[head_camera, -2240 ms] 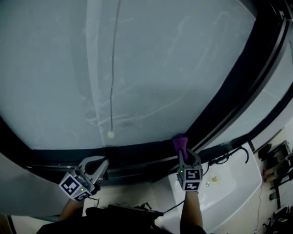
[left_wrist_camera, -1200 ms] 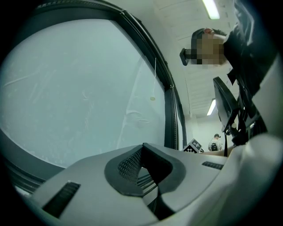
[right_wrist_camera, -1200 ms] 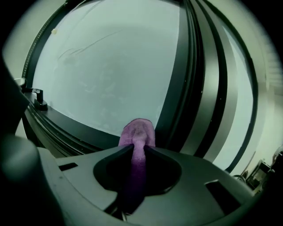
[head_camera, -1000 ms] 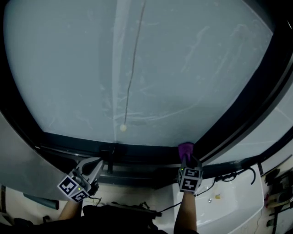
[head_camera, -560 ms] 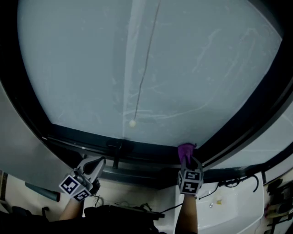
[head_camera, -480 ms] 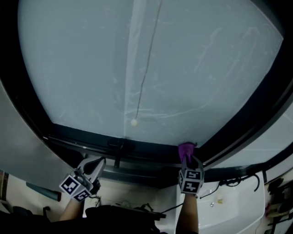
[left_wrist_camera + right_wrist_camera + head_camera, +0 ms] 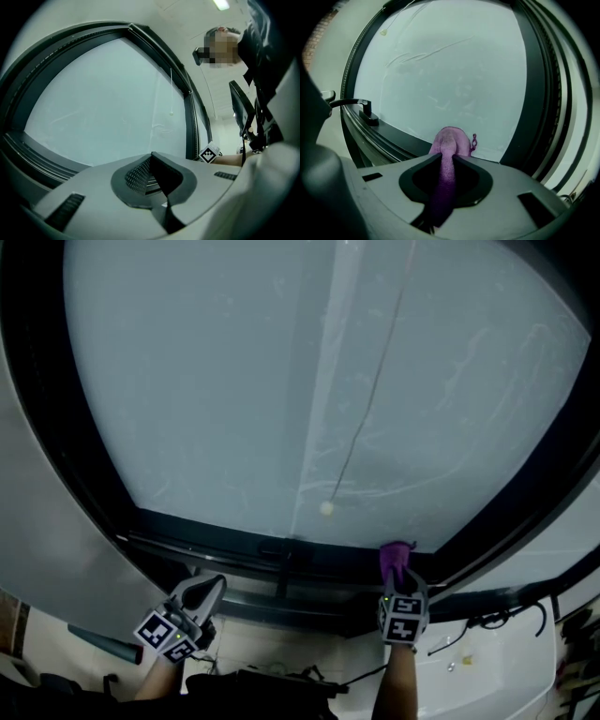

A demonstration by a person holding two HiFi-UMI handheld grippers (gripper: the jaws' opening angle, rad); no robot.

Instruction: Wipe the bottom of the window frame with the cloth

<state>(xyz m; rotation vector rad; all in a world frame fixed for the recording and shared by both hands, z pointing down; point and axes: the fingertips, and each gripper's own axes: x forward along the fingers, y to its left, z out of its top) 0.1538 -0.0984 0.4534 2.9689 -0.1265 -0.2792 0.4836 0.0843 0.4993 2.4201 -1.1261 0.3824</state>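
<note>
Fingers of the right gripper (image 7: 447, 158) are clamped on the purple cloth (image 7: 451, 139). A strip of it runs back between the jaws, and a rounded wad sticks out just ahead of the tips. That wad sits at the bottom rail of the window frame (image 7: 399, 137), where the dark rail meets the glass pane (image 7: 454, 70). It appears to touch there, though contact cannot be confirmed.

In the head view this spot lies close to the frame's lower right corner. The rail's long axis runs away to the left from the cloth, past the black window handle (image 7: 367, 111). Judging by that, the wipe calls for a sideways sweep leftward along the rail, with the wad kept pressed down. The handle looks like the one obstacle on that line.

Fingers of the left gripper (image 7: 151, 158) are pressed together with nothing between them. It hangs lower and well to the left, apart from the frame, so the right gripper is the nearer one and carries the work. A blind cord's small pull (image 7: 326, 509) dangles before the glass above the rail.
</note>
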